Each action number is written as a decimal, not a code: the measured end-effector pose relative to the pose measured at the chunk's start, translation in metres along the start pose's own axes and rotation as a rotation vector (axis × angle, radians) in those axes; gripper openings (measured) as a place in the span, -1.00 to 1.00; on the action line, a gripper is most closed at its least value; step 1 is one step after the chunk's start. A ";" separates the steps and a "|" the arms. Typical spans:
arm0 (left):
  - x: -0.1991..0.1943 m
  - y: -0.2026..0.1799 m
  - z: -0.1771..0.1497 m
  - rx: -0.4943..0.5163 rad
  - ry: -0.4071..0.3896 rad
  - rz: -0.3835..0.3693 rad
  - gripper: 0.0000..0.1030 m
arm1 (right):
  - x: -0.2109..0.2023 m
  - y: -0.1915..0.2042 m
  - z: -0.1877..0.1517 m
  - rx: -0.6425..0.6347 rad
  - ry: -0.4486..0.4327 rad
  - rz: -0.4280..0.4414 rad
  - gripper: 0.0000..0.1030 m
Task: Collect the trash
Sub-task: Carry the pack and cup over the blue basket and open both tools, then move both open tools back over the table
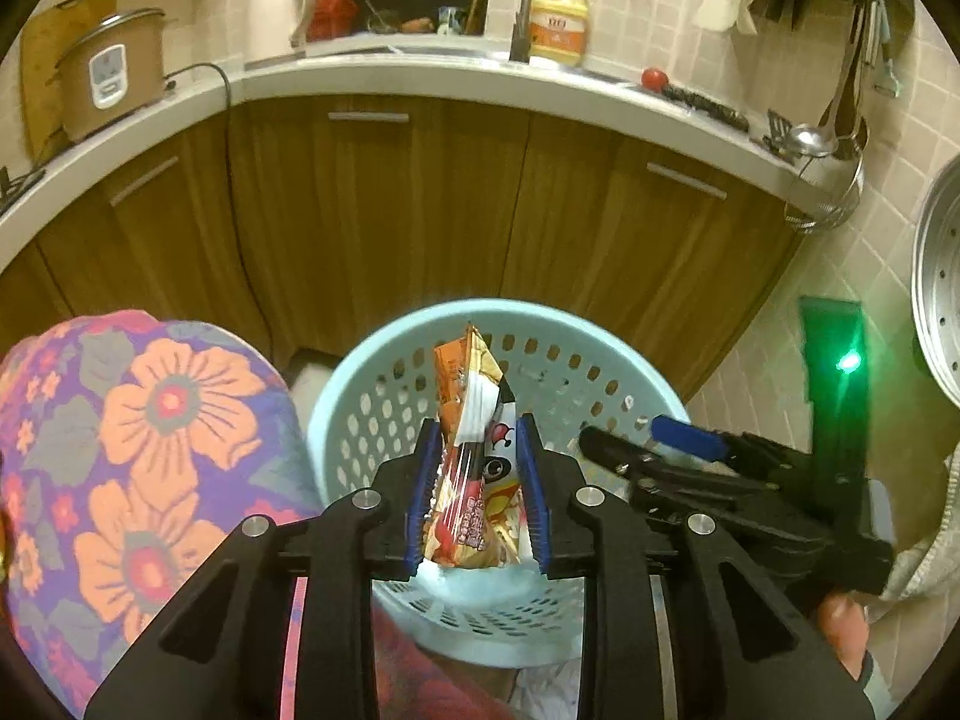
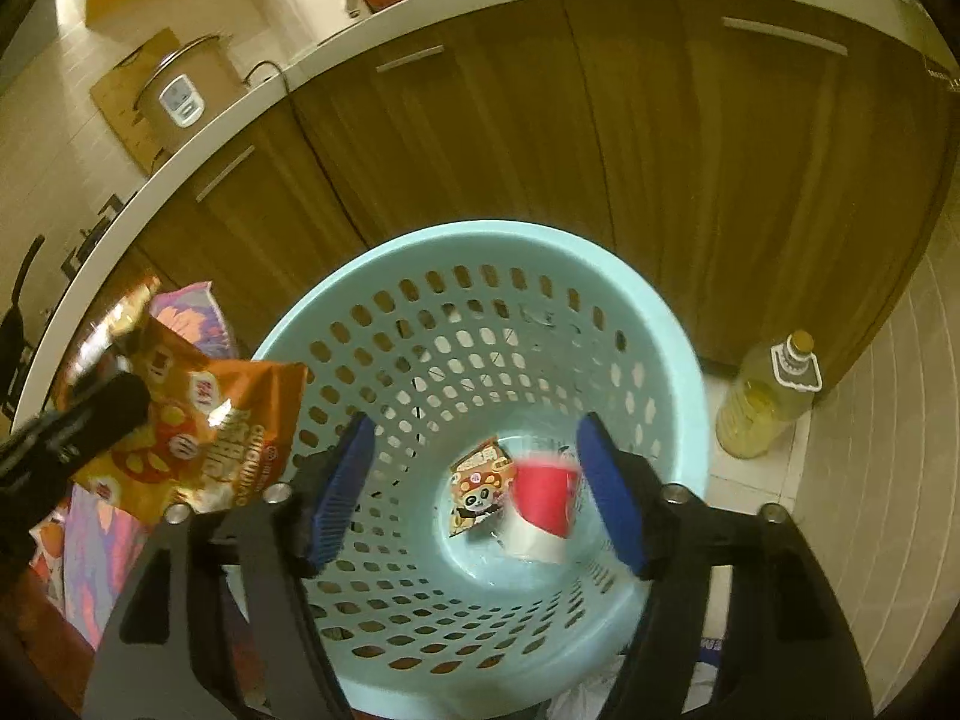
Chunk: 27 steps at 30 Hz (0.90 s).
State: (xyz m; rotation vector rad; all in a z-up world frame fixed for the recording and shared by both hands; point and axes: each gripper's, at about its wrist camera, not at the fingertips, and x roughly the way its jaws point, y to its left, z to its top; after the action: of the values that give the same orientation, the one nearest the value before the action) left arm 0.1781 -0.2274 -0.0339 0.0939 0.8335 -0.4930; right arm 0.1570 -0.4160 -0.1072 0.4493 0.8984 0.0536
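An orange snack bag [image 1: 474, 480] stands upright between the blue pads of my left gripper [image 1: 478, 427], which is shut on it just above the near rim of a light blue perforated basket [image 1: 384, 348]. In the right wrist view the same bag [image 2: 204, 438] hangs at the left beside the basket [image 2: 360, 264], with a black finger [image 2: 102, 414] of the left gripper across it. My right gripper [image 2: 477, 420] is open over the basket's mouth, nothing between its pads. A red and white cup [image 2: 543, 498], blurred, and a small panda packet [image 2: 480, 483] lie at the basket's bottom. The right gripper [image 1: 630, 435] also shows from the left wrist view.
Wooden cabinets [image 1: 420, 210] under a white counter stand right behind the basket. A bottle of yellow oil [image 2: 768, 402] sits on the tiled floor to its right. Floral fabric [image 1: 138, 450] fills the left. A rice cooker [image 1: 111, 81] is on the counter, a metal pot [image 1: 936, 300] at far right.
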 end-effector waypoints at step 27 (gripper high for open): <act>-0.097 0.038 -0.032 -0.080 -0.175 0.024 0.20 | -0.084 0.082 0.002 -0.154 -0.172 0.060 0.32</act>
State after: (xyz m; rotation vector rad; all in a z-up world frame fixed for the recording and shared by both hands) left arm 0.1181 -0.1483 0.0108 -0.0134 0.6793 -0.4384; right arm 0.1173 -0.3620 -0.0111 0.3316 0.7058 0.1360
